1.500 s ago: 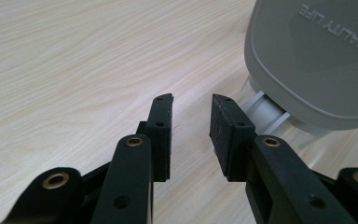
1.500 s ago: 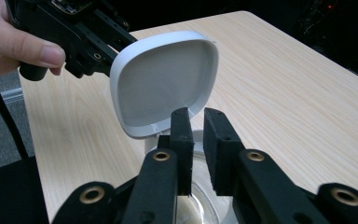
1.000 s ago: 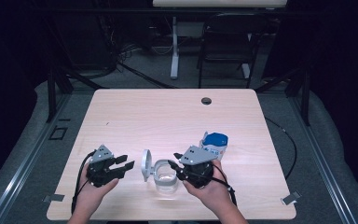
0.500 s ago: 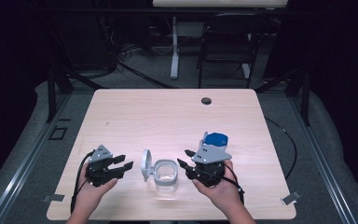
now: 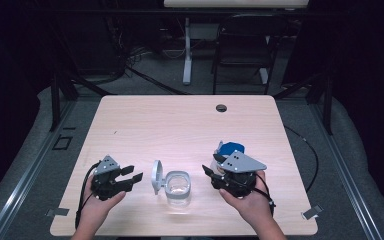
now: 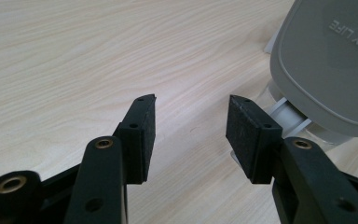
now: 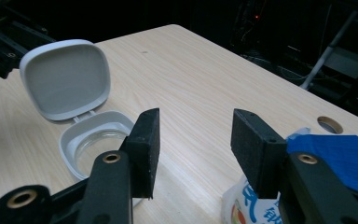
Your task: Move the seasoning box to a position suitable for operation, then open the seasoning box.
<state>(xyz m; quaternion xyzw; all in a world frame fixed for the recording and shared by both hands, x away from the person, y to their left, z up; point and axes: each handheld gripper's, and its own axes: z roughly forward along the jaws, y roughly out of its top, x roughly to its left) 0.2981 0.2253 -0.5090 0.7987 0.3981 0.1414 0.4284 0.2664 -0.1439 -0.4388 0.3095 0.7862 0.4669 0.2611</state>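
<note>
A: Where's the clear container (image 5: 179, 188)?
B: On the table (image 5: 180, 125), between the two grippers, its grey flip lid (image 5: 156, 176) standing open on the side toward the left gripper (image 5: 130, 179).
A: That gripper's state?
B: Jaws apart, nothing between them, lid just ahead to its right.
A: And the right gripper (image 5: 207, 175)?
B: Also spread wide and empty; the container sits ahead to its left, a blue-capped pouch (image 7: 307, 177) close by its right jaw.

Right gripper (image 7: 193, 140) jaws spread apart; clear container (image 7: 95, 144) with grey lid (image 7: 65, 79) flipped up; blue-topped pouch (image 7: 335, 163) beside.
</note>
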